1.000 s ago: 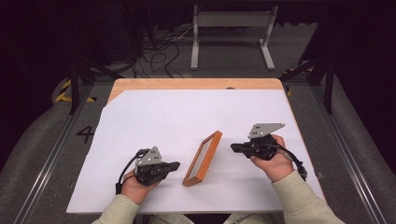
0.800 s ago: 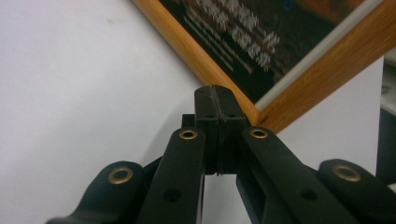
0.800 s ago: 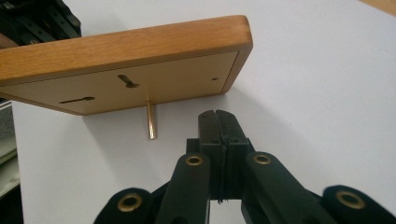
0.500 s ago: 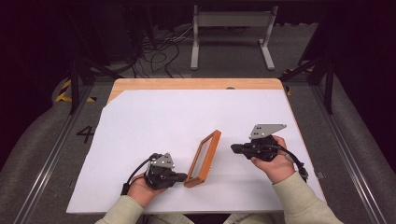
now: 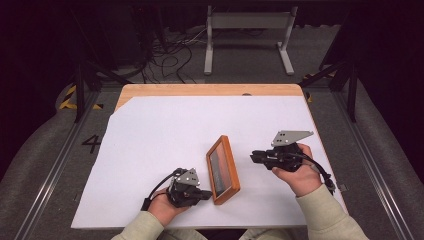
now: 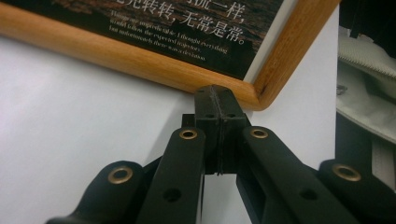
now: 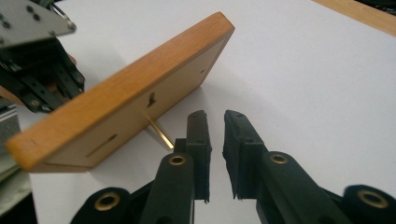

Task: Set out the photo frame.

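**Framed picture propped between two hand-held grippers**

Left hand-held gripper (image 5: 204, 194): held low over the near part of the white surface (image 5: 160, 135), pointing toward the wooden picture frame (image 5: 223, 170). In the left gripper view its jaws are clenched together with nothing between them, and their tips (image 6: 218, 100) sit right at the frame's lower wooden edge (image 6: 140, 63), close to a corner. Whether the tips actually press the wood cannot be told. The frame face above the tips carries a dark print with white lettering.

Frame: stands tilted on the surface, just ahead of the left hand-held gripper's tips and between the two tools. Its printed face turns toward the left tool, its bare wooden back (image 7: 140, 105) toward the right one. In the right gripper view a thin brass-coloured prop (image 7: 159, 131) slants from the back down to the surface.

Right hand-held gripper (image 5: 255, 157): held in the person's right hand (image 5: 295, 175), apart from the frame. Its jaws are released, a narrow gap between the pads (image 7: 215, 140), grasping nothing. The brass prop lies just beside its left jaw.
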